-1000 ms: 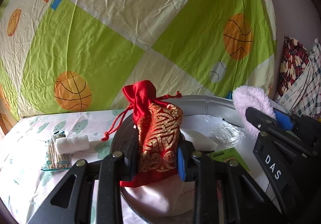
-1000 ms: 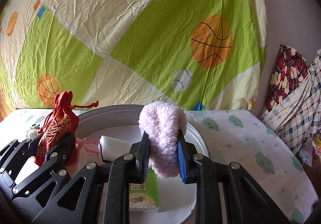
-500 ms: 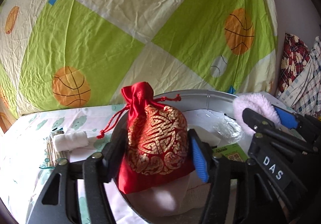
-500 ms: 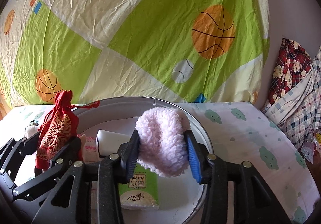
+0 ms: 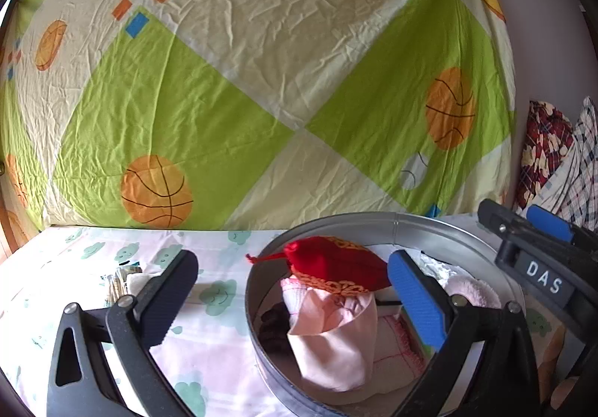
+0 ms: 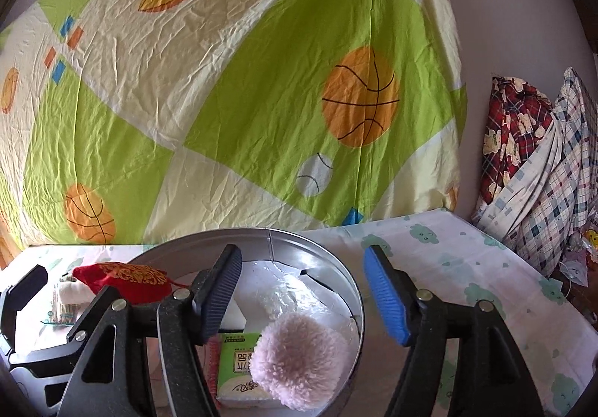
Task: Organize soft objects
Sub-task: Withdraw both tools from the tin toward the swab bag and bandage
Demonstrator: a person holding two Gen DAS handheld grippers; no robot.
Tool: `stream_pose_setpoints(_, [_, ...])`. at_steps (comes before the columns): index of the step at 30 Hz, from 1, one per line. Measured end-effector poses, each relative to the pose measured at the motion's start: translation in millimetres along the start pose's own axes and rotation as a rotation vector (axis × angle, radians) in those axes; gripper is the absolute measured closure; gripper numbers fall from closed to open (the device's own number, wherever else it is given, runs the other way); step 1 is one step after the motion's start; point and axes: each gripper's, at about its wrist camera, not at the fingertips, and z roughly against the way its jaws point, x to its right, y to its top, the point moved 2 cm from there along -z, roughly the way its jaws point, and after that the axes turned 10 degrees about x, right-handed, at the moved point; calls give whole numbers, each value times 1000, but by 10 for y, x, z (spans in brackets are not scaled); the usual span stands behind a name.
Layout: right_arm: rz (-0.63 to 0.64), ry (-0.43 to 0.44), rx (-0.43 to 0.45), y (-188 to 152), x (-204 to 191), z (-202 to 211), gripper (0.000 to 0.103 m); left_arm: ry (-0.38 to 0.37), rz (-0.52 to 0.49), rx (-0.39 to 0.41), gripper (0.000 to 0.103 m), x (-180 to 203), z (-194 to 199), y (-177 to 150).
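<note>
Behind everything hangs a wrinkled sheet (image 5: 231, 88) of green and cream squares printed with orange basketballs, and below it lies a pale tablecloth (image 5: 220, 290) dotted with small green clouds. At the left gripper (image 5: 291, 297) the jaws are opening and stand wide, a black pad on one side and a blue pad on the other, pressing on nothing. Between them in this view, but lower down, a red pouch (image 5: 332, 263) with gold pattern lies on its side atop a pink cloth (image 5: 332, 342), both inside a round metal tin (image 5: 373, 226); its drawstring drapes over the tin's rim. At the right gripper (image 6: 302, 301) the jaws are also opening, with clear gaps on both sides, gripping nothing. Just below them a fluffy pink puff (image 6: 299, 361) rests in the same tin, partly over a green-and-white tissue packet (image 6: 235, 364) (its printed characters are too small to read), with crinkled clear plastic (image 6: 295, 293) behind it. Left of the tin, on the tablecloth, sit a small white roll (image 6: 74, 292) and a bundle of thin sticks (image 6: 61, 308). Off to the right, plaid fabrics (image 6: 538, 163) are piled against the wall.
</note>
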Motion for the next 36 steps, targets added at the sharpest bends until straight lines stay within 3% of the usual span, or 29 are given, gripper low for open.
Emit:
stream_pose_setpoints(4, [-52, 4, 72, 66, 59, 111, 19, 40, 62, 1, 0, -221, -1, 24])
stream_pose_setpoints(9, [-52, 32, 99, 69, 15, 155, 19, 105, 122, -8, 0, -446, -15, 22])
stream_pose_setpoints(14, [0, 38, 149, 25, -102, 230, 12, 143, 90, -11, 0, -535, 11, -17])
stream_pose_setpoints(21, [121, 23, 201, -76, -338, 347, 11, 174, 81, -5, 0, -768, 80, -28])
stream_pose_setpoints(28, [143, 5, 231, -108, -430, 459, 11, 224, 52, -30, 0, -1085, 84, -86])
stream_pose_setpoints(36, [120, 5, 179, -164, -581, 468, 11, 295, 36, -45, 0, -1482, 108, -149])
